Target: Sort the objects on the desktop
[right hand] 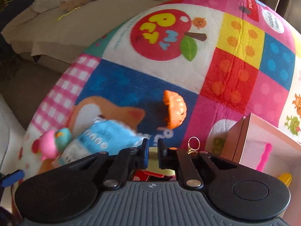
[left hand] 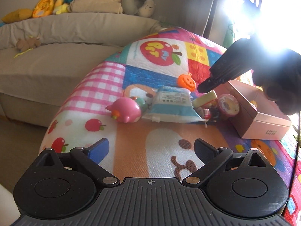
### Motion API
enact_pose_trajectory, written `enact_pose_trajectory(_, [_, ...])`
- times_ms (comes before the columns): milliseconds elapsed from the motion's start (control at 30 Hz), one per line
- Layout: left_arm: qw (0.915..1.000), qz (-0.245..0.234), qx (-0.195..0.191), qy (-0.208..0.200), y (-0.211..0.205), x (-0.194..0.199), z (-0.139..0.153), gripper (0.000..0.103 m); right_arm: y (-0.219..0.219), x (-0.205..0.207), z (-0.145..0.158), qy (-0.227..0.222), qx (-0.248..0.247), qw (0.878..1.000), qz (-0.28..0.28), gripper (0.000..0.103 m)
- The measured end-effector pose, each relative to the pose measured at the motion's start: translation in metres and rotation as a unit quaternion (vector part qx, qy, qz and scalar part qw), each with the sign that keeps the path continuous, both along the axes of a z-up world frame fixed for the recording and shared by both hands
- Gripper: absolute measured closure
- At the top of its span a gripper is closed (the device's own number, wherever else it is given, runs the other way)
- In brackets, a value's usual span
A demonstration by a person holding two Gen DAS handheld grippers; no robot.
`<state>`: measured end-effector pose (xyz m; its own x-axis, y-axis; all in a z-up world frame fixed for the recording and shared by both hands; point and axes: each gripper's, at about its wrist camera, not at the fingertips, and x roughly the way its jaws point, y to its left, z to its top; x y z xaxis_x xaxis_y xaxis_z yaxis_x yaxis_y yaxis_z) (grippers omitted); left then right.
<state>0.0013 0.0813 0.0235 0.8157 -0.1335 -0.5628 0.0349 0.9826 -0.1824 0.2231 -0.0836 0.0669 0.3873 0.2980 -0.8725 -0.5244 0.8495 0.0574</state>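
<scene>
- Left wrist view showed the left hand-held gripper (left hand: 151, 148) at the bottom of the frame, its fingers spread wide with nothing between them, over a bright patchwork play mat (left hand: 165, 60).
- Across the middle of that frame lay a cluster of small things: a pink whale toy (left hand: 126, 110) at centre left, a blue-and-white packet (left hand: 172, 106) touching its right side, and an orange pumpkin toy (left hand: 186, 81) just above the packet.
- Right of the packet sat a pale yellow block (left hand: 206, 98) and a round pink-rimmed cup (left hand: 229, 104), close together.
- An open pink box (left hand: 263, 116) stood at the right edge of the cluster, just beside the cup.
- The right hand-held gripper (left hand: 204, 87) reached in from the upper right as a dark shape against window glare, its tip right at the yellow block.
- Right wrist view showed the right hand-held gripper (right hand: 152, 155) at lower centre with its fingers drawn to a narrow gap, a pale yellow-green object between them; whether they actually pinched it could not be told.
- In that view the pumpkin toy (right hand: 175, 109) lay just above the fingers, the packet (right hand: 105, 139) at lower left, and the pink box (right hand: 263, 146) at lower right with a pink item inside.
- A beige sofa (left hand: 56, 62) with plush toys (left hand: 56, 1) filled the upper left of the left wrist frame.
</scene>
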Motion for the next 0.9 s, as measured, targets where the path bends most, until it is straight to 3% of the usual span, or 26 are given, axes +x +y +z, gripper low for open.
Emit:
enact_pose_trajectory(100, [0.9999,-0.011,0.007,0.006,-0.009,-0.003,0.0,0.003,-0.009,-0.04,0.023,-0.009,0.026,0.999,0.037,0.095])
enact_pose_trajectory(233, [0.9996,-0.02,0.016,0.012,-0.023,-0.007,0.001,0.003,-0.025,-0.067,0.043,-0.032,0.036,0.998,0.041,0.093])
enact_pose_trajectory(300, [0.9994,-0.024,0.02,0.013,-0.031,-0.01,0.001,0.003,-0.028,-0.072,0.045,-0.058,0.02,0.997,0.04,0.075])
enact_pose_trajectory(367, [0.9992,-0.029,0.023,0.014,-0.038,-0.012,-0.002,0.002,-0.028,-0.076,0.038,-0.104,-0.02,0.994,0.037,0.039])
enact_pose_trajectory(400, [0.999,-0.03,0.028,0.015,-0.042,-0.012,-0.005,0.001,-0.026,-0.076,0.032,-0.126,-0.043,0.99,0.043,0.037])
enact_pose_trajectory(500, [0.9983,-0.029,0.049,0.016,-0.053,-0.012,-0.014,0.001,-0.017,-0.071,0.006,-0.171,-0.117,0.976,0.068,0.036])
enact_pose_trajectory(567, [0.9979,-0.033,0.055,0.012,-0.056,-0.014,-0.015,0.001,-0.015,-0.06,-0.009,-0.171,-0.138,0.973,0.065,0.036])
enact_pose_trajectory(700, [0.9985,-0.034,0.041,0.012,-0.053,-0.012,-0.017,0.001,-0.013,-0.04,-0.02,-0.136,-0.131,0.981,0.054,0.037])
enact_pose_trajectory(767, [0.9989,-0.032,0.034,0.011,-0.05,-0.012,-0.017,0.001,-0.012,-0.035,-0.025,-0.113,-0.127,0.984,0.046,0.049])
enact_pose_trajectory(900, [0.9993,-0.029,0.025,0.006,-0.048,-0.013,-0.016,0.001,-0.01,-0.047,-0.023,-0.081,-0.111,0.989,0.052,0.052])
